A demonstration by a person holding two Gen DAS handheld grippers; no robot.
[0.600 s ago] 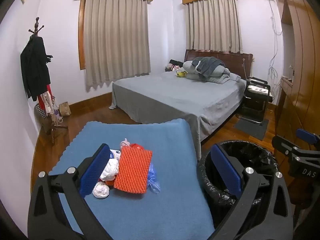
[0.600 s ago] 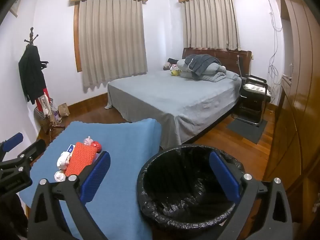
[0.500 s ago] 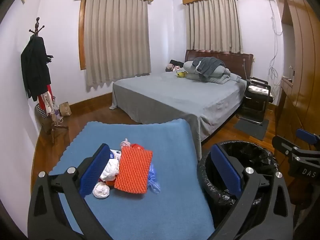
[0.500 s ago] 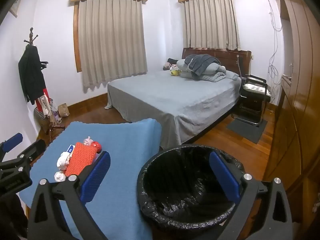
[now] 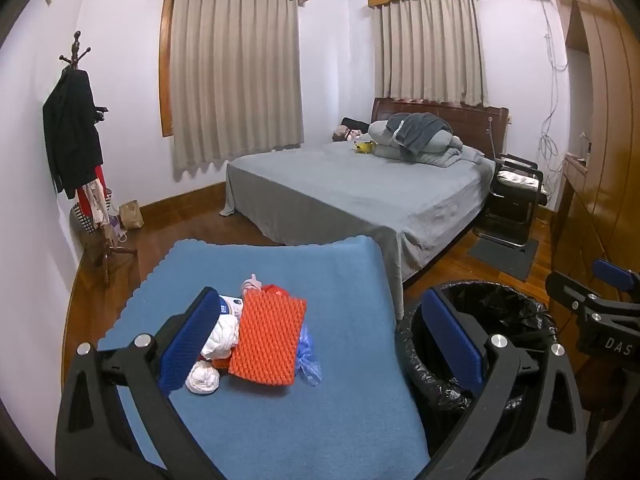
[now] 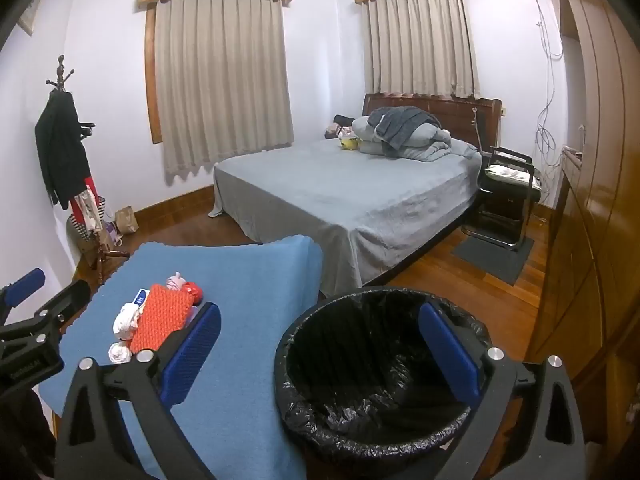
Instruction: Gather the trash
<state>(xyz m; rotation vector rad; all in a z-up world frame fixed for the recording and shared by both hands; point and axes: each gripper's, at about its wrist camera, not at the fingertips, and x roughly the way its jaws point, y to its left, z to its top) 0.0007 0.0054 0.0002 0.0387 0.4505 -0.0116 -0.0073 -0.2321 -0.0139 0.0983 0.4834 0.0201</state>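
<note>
Both your grippers hang with jaws released, empty; trash pile (image 5: 256, 340) sits on the blue worktop (image 5: 340, 412) just ahead of your left gripper (image 5: 320, 344), orange pad's (image 5: 268, 340) long axis pointing away; bin (image 6: 376, 376) under right gripper (image 6: 320, 356)

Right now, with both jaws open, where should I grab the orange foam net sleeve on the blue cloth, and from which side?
Take the orange foam net sleeve by its near bottom edge, probably with the left gripper, coming from the front and slightly above. It lies flat and tilted on top of the white wads, so that edge looks lifted and free, while its right side sits against the blue plastic bag.
</note>
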